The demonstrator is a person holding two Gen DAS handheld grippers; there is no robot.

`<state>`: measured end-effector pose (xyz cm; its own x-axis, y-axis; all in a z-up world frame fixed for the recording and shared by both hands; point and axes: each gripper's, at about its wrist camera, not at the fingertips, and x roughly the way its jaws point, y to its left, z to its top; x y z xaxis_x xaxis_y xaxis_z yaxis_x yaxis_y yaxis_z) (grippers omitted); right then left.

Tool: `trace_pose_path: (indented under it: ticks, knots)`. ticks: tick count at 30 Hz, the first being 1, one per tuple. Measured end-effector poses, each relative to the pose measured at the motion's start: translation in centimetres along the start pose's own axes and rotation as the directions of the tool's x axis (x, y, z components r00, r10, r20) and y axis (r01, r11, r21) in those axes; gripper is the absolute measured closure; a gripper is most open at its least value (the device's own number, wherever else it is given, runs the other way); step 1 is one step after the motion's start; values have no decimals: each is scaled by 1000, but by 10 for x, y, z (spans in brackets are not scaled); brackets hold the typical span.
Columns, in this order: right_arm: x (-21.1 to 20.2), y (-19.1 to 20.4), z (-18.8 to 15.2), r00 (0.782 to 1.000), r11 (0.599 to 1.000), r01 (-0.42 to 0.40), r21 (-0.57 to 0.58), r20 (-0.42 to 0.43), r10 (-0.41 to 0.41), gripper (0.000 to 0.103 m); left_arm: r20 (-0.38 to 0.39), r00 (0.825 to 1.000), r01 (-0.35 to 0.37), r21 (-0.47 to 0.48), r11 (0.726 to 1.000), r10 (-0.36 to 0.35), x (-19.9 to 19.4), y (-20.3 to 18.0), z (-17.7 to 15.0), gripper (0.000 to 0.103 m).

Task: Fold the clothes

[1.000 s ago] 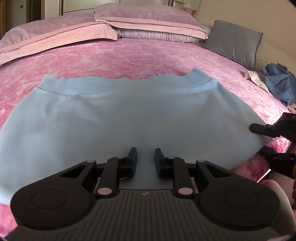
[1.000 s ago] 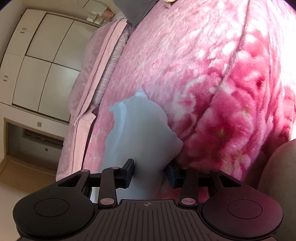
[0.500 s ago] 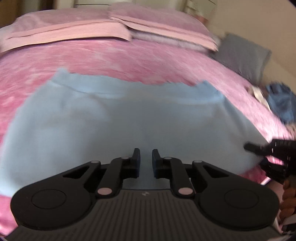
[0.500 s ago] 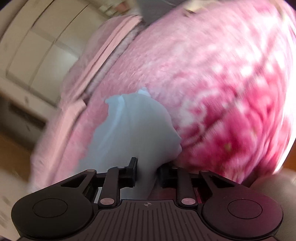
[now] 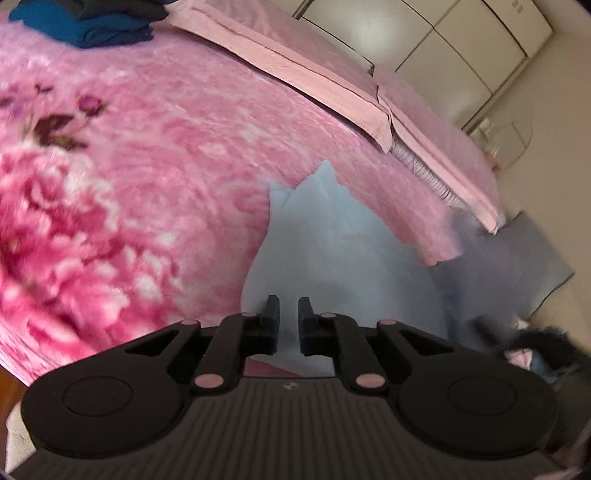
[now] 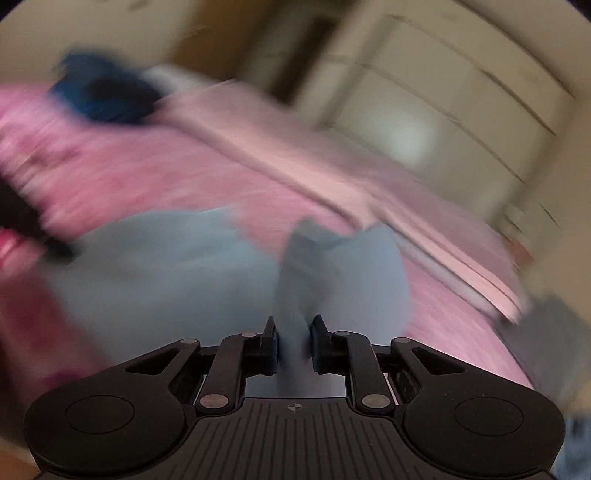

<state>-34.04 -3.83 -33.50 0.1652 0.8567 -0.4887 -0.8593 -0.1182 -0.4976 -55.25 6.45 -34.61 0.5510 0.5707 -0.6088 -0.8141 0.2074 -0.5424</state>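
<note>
Pink floral bedding (image 5: pixel 155 155) fills most of both views, with pale wardrobe doors (image 5: pixel 436 44) behind at one o'clock. My left tongs (image 5: pixel 287 320) sit at the bottom centre of their camera, fingers drawn close with a narrow slit between them; light blue cloth lies in that slit, though I cannot tell whether the pads actually pinch it. My right tongs (image 6: pixel 293 341) are clamped on a bunched ridge of the same light blue garment (image 6: pixel 170 273), which rises from between the pads toward twelve o'clock and spreads out to ten o'clock across the bed. From the left camera the garment (image 5: pixel 332 258) stands up in folds ahead of the fingers, its top corners pointing to twelve. Heavy blur smears the whole right view, so edges there are hard to read. A folded dark blue pile (image 5: pixel 88 22) is cut off at eleven o'clock. Pink pillows (image 5: pixel 332 85) run toward two o'clock, a grey cushion (image 5: pixel 524 258) sits at three, and a dark smudge below it is too blurred to name.
</note>
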Motion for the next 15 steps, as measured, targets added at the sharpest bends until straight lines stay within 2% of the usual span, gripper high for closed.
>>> trace_pose_path:
  ticks: [1, 2, 4, 6, 7, 9, 11, 13, 15]
  knots:
    - [8, 17, -3, 998, 998, -49, -43, -41, 47, 80, -3, 1000, 4, -4, 1000, -4, -1, 2, 0, 96]
    - [15, 33, -7, 994, 993, -87, -82, -77, 81, 73, -3, 1000, 8, -7, 1000, -8, -3, 3, 0, 96]
    - [13, 50, -17, 998, 987, -46, -153, -55, 38, 70, -3, 1000, 16, -12, 1000, -16, -8, 4, -1, 96]
    - [8, 44, -17, 996, 987, -79, -142, -49, 73, 68, -2, 1000, 23, -15, 1000, -23, -11, 3, -1, 95]
    - [4, 37, -17, 994, 988, -107, -115, -48, 102, 67, -1, 1000, 25, -18, 1000, -25, -13, 1, 0, 95]
    - [-9, 15, -19, 983, 983, -180, -26, -31, 179, 55, -1, 999, 47, -21, 999, -47, -14, -4, 2, 95]
    - [-22, -11, -23, 974, 972, -224, 76, -4, 225, 52, -12, 996, 83, -26, 996, -83, -14, -10, 6, 95]
    - [-28, -38, -26, 974, 956, -220, 191, 0, 225, 52, -35, 992, 121, -26, 992, -122, -7, -18, 10, 93]
    - [-13, -70, -37, 970, 910, -198, 363, -61, 235, 52, -72, 986, 147, -26, 989, -148, 6, -25, 15, 87]
